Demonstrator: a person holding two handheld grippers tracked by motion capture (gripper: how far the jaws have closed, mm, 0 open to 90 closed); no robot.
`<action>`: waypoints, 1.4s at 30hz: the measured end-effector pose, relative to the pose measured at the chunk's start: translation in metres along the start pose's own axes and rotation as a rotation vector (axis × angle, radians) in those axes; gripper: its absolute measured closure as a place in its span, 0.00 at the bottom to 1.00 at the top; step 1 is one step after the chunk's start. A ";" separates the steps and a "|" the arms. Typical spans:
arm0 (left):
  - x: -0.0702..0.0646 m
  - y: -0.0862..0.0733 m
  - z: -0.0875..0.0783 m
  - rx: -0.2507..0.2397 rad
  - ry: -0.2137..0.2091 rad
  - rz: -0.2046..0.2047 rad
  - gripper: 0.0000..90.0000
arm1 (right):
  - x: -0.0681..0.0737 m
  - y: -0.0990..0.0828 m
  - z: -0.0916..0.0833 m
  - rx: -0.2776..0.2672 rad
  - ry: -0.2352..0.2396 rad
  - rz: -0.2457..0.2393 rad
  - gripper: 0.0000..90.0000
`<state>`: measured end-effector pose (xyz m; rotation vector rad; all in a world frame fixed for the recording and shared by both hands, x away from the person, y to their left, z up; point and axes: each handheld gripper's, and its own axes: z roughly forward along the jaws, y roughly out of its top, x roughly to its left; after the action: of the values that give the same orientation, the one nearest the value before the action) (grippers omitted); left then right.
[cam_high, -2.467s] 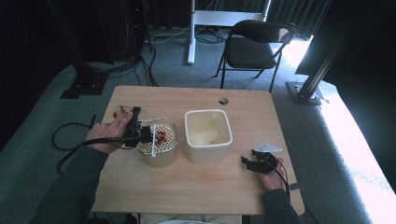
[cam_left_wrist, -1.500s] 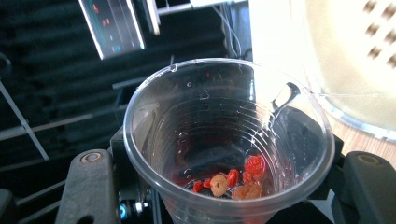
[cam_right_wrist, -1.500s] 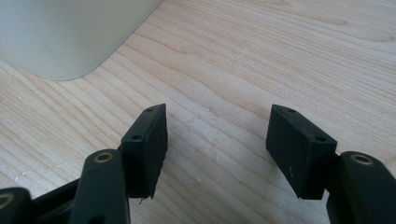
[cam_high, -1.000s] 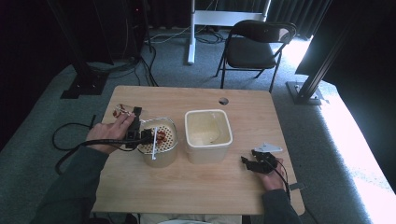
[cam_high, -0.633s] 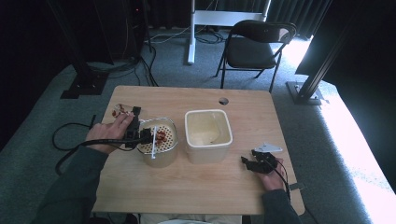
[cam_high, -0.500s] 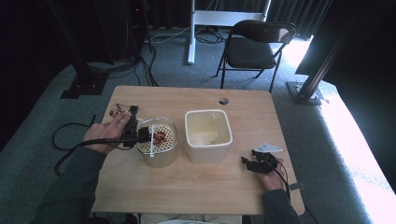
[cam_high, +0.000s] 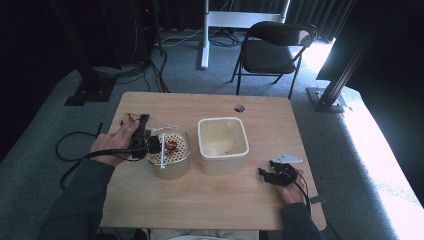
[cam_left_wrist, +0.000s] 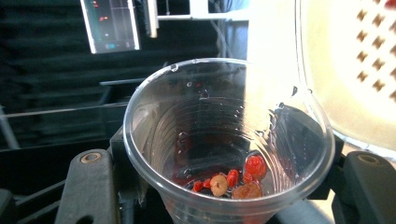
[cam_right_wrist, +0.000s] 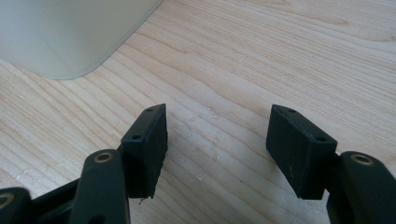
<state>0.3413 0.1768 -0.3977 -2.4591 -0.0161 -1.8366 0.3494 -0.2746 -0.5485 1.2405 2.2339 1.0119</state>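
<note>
My left gripper (cam_high: 151, 145) is shut on a clear plastic cup (cam_left_wrist: 229, 140), which lies tipped on its side at the left rim of a cream perforated strainer (cam_high: 170, 152). A few red and tan berries (cam_left_wrist: 231, 179) and some red juice sit in the cup's lower side. More red berries (cam_high: 172, 146) lie in the strainer, whose holed wall (cam_left_wrist: 359, 70) is close on the right of the left gripper view. My right gripper (cam_high: 266, 175) rests low on the table, open, with only bare wood between its pads (cam_right_wrist: 147, 140).
A white square tub (cam_high: 222, 145) stands right of the strainer; its corner (cam_right_wrist: 70, 32) is just ahead of the right gripper. A clear wrapper with red bits (cam_high: 129, 119) lies behind the left hand. A cable hole (cam_high: 239, 108) marks the far table edge. A folding chair (cam_high: 275, 50) stands beyond.
The left hand and the cup have shifted only slightly at the strainer's rim. The right gripper has stayed where it was.
</note>
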 end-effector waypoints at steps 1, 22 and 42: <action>0.002 0.000 -0.001 -0.009 -0.004 -0.021 0.39 | 0.000 0.000 0.000 0.000 0.000 0.000 0.42; 0.024 -0.020 -0.009 -0.203 -0.208 -0.458 0.39 | 0.000 0.000 0.000 0.000 0.000 -0.001 0.42; 0.043 -0.037 -0.005 -0.372 -0.433 -0.776 0.39 | 0.000 0.000 0.000 0.001 0.000 -0.002 0.42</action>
<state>0.3468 0.2123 -0.3529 -3.4053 -0.8289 -1.5336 0.3497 -0.2746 -0.5484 1.2383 2.2357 1.0106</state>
